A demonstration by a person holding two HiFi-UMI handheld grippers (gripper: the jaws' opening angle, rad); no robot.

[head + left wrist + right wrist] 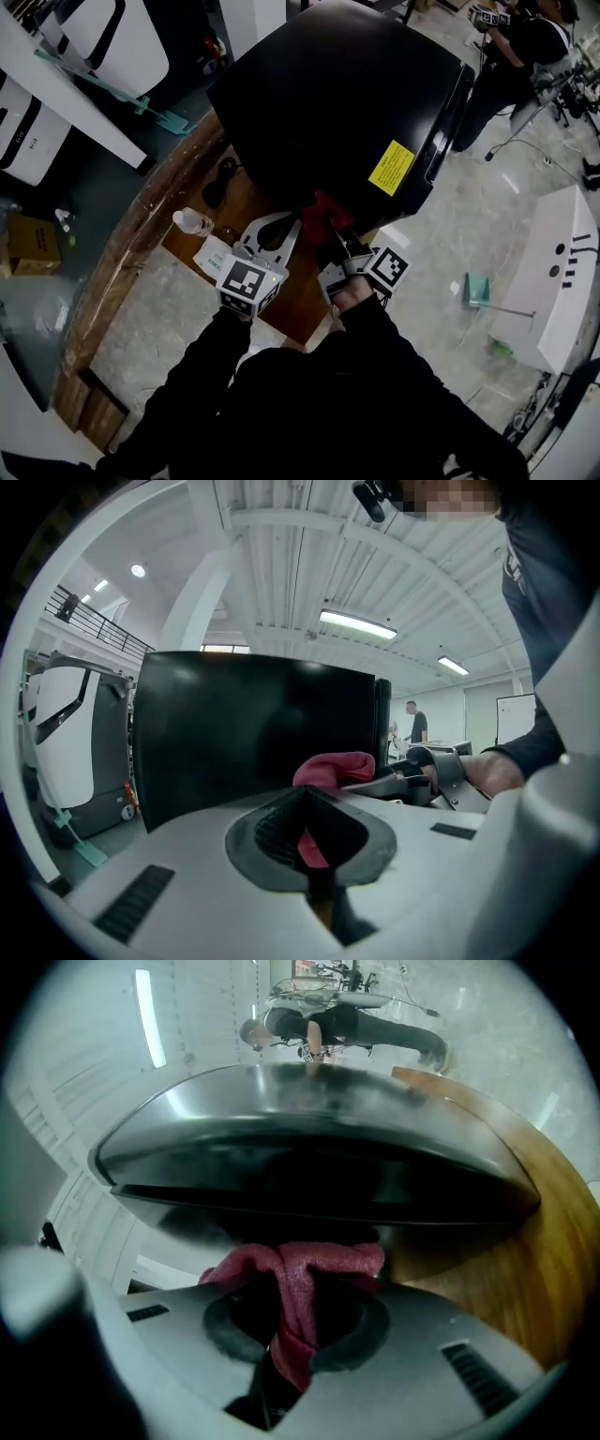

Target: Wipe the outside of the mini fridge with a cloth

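Right tongs (300, 1302) clamped on red cloth (323, 1262); left tongs (306, 803) pinch its tail beside black mini fridge (337, 103).

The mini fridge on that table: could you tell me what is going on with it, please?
A person with a gripper in each hand is wiping the black fridge, which stands on a wooden table. The right gripper is shut on a red cloth and holds it at the fridge's near side, seemingly against it. The left gripper sits close beside it, jaws together, and appears to pinch an end of the same cloth.
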